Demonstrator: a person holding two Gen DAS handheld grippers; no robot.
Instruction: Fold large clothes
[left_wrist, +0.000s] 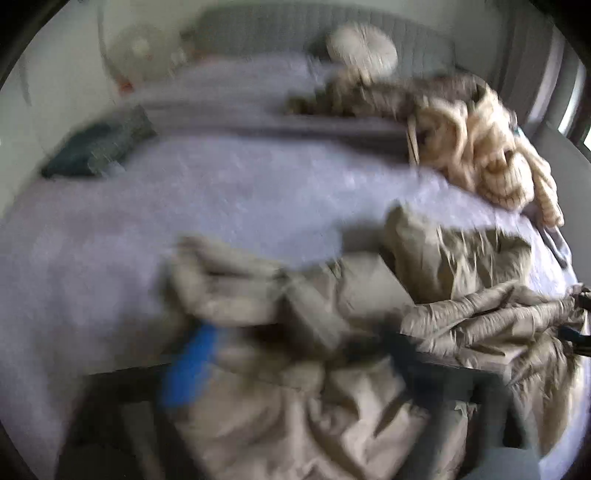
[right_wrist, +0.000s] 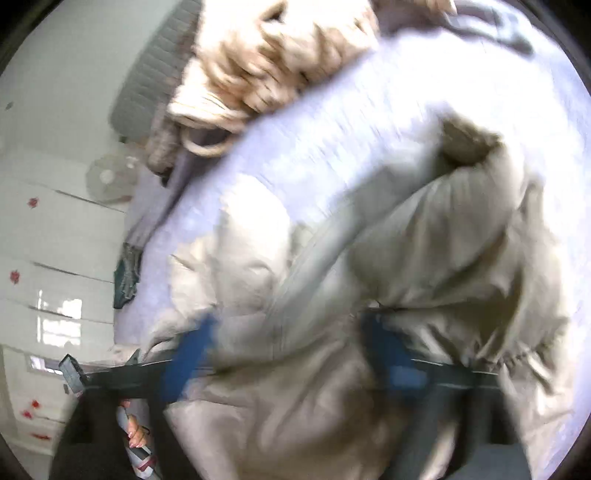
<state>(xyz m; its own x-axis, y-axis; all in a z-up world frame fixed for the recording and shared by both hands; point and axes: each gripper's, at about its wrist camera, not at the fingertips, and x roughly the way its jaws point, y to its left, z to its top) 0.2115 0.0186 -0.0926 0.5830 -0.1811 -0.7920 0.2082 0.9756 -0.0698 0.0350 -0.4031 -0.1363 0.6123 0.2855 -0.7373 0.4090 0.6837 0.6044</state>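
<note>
Lavender bedspread (left_wrist: 184, 206) covers the wide bed before me, with a grey ribbed headboard (left_wrist: 280, 29) and a round cream cushion (left_wrist: 364, 46) at the far end. On the bed's right side lies a heap of chunky cream knitwear (left_wrist: 491, 155); a dark teal folded cloth (left_wrist: 96, 147) rests near the left edge.

The big beige puffy jacket (left_wrist: 461, 266) I am folding lies crumpled on the near part of the bed, spilling toward me. My left gripper (left_wrist: 288, 343) has its blue-padded fingers (left_wrist: 188, 365) spread wide, with jacket fabric bunched between them; the blur hides whether they pinch it. My right gripper (right_wrist: 291, 350) is likewise spread wide, the jacket (right_wrist: 424, 236) bulging through the gap, and I cannot tell if it grips.
</note>
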